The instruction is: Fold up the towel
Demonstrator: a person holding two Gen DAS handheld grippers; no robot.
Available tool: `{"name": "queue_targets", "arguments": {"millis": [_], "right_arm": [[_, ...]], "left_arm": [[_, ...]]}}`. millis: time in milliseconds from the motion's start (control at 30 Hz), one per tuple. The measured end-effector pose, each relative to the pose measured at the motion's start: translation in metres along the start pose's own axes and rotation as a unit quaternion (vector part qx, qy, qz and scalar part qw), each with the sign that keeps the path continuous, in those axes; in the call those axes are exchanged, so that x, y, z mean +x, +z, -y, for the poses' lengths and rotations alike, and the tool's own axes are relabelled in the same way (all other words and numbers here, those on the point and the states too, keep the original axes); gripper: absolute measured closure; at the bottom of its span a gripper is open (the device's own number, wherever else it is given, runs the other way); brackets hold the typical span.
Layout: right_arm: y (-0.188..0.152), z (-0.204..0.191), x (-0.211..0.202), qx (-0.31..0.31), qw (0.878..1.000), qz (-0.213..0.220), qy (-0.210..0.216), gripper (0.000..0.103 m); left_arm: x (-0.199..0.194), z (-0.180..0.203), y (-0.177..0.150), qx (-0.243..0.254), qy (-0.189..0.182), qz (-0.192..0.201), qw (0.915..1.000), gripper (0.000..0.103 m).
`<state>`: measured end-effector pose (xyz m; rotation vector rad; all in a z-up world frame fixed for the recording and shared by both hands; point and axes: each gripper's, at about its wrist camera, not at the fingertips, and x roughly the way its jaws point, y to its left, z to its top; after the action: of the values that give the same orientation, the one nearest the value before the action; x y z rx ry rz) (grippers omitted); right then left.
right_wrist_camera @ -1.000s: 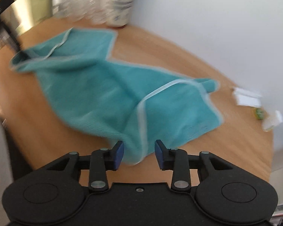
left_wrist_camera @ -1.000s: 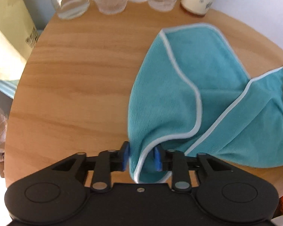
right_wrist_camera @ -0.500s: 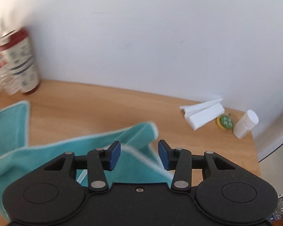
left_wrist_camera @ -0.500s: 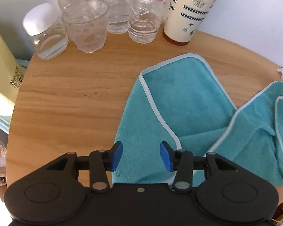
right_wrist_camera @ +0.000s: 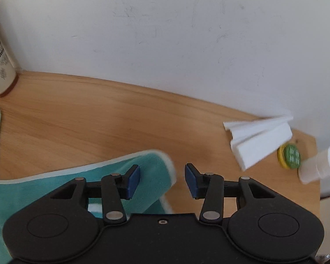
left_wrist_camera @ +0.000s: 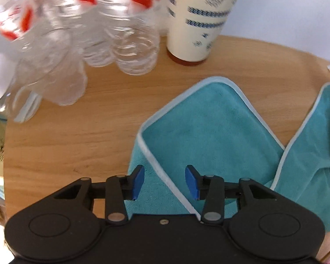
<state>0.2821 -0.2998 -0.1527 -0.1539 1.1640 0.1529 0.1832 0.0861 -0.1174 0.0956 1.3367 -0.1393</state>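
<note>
Two grippers, both spread apart, empty. Left gripper (left_wrist_camera: pixel 164 181): over teal towel (left_wrist_camera: pixel 211 132), white-trimmed edge between the blue pads (left_wrist_camera: pixel 137 181). Right gripper (right_wrist_camera: pixel 162 180): over a turned-up towel corner (right_wrist_camera: pixel 151 165). Towel loosely folded on round wooden table (left_wrist_camera: pixel 77 136). Beyond: clear bottles (left_wrist_camera: pixel 129 39), cream cup (left_wrist_camera: pixel 198 17), white folded paper (right_wrist_camera: pixel 259 140), green cap (right_wrist_camera: pixel 291 157), small white bottle (right_wrist_camera: pixel 319 167), white wall (right_wrist_camera: pixel 165 33).

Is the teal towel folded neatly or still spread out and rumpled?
Partly folded, untidy. On the towel one flap lies doubled over, its white hem crossing the layer beneath; the right side is bunched. Both hand-held grippers are open.
</note>
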Motion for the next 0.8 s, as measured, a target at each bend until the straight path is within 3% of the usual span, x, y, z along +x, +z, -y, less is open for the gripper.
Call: {"name": "queue_targets", "arguments": {"millis": [67, 133, 167, 233, 300, 367, 400, 633, 800], "right_arm": [[0.002, 0.004, 0.008, 0.004, 1.000, -0.017, 0.020, 0.053], [0.004, 0.004, 0.012, -0.002, 0.999, -0.018, 0.034, 0.056], [0.005, 0.005, 0.013, -0.002, 0.999, -0.020, 0.048, 0.061], [0.007, 0.005, 0.013, -0.005, 0.996, -0.030, 0.086, 0.090], [0.008, 0.003, 0.012, -0.020, 0.995, -0.028, 0.091, 0.093], [0.009, 0.002, 0.009, -0.025, 0.996, -0.015, 0.082, 0.094], [0.011, 0.003, 0.004, -0.018, 0.996, -0.001, 0.085, 0.094], [0.030, -0.005, -0.066, -0.034, 0.988, 0.127, 0.082, 0.094], [0.018, -0.007, -0.149, -0.073, 0.964, 0.247, 0.068, 0.094]], "left_arm": [[0.005, 0.006, 0.003, 0.020, 0.028, -0.006, 0.9994, 0.063], [0.009, 0.003, 0.006, 0.016, 0.026, -0.011, 0.9995, 0.063], [0.012, 0.001, 0.007, 0.009, 0.022, -0.015, 0.9996, 0.067], [0.014, 0.000, 0.008, 0.008, 0.025, -0.019, 0.9995, 0.074], [0.015, 0.000, 0.009, 0.015, 0.037, -0.021, 0.9990, 0.087], [0.015, -0.002, 0.011, 0.015, 0.045, -0.020, 0.9987, 0.091], [0.015, -0.004, 0.011, 0.014, 0.047, -0.018, 0.9986, 0.095], [0.010, -0.025, 0.003, -0.029, 0.086, -0.009, 0.9958, 0.097], [0.004, -0.052, -0.013, -0.069, 0.114, -0.010, 0.9910, 0.097]]}}
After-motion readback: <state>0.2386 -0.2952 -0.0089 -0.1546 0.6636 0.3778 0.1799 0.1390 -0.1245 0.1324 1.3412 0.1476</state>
